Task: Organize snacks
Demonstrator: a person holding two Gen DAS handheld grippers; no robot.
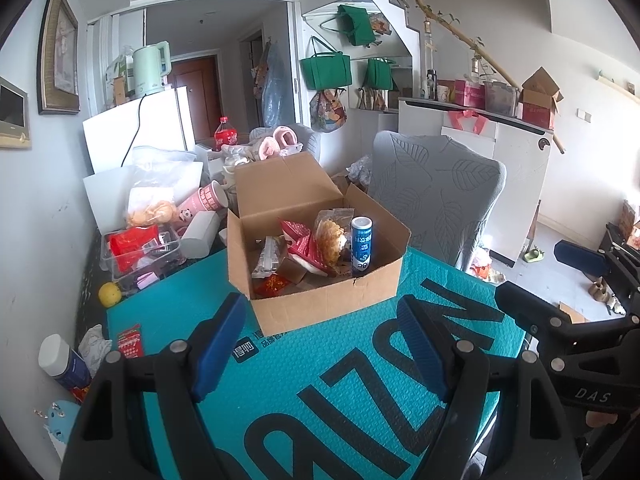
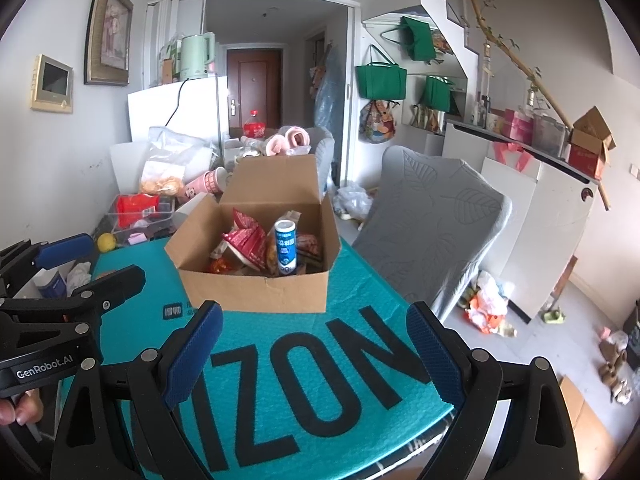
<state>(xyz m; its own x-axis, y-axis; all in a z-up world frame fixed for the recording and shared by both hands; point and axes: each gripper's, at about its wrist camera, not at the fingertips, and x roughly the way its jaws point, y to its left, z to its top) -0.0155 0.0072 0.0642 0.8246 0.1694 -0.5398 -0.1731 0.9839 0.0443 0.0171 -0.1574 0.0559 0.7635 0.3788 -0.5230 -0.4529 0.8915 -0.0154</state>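
Both blue-padded tools, left (image 1: 320,344) & right (image 2: 316,352), hover spread wide, empty, over teal tabletop mat (image 2: 280,380); snack packets (image 2: 246,242) & blue-white can (image 2: 285,247) sit gathered in open brown cardboard box (image 2: 256,292).

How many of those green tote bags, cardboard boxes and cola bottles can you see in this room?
Green tote bags: 3
Cardboard boxes: 2
Cola bottles: 1
Total: 6
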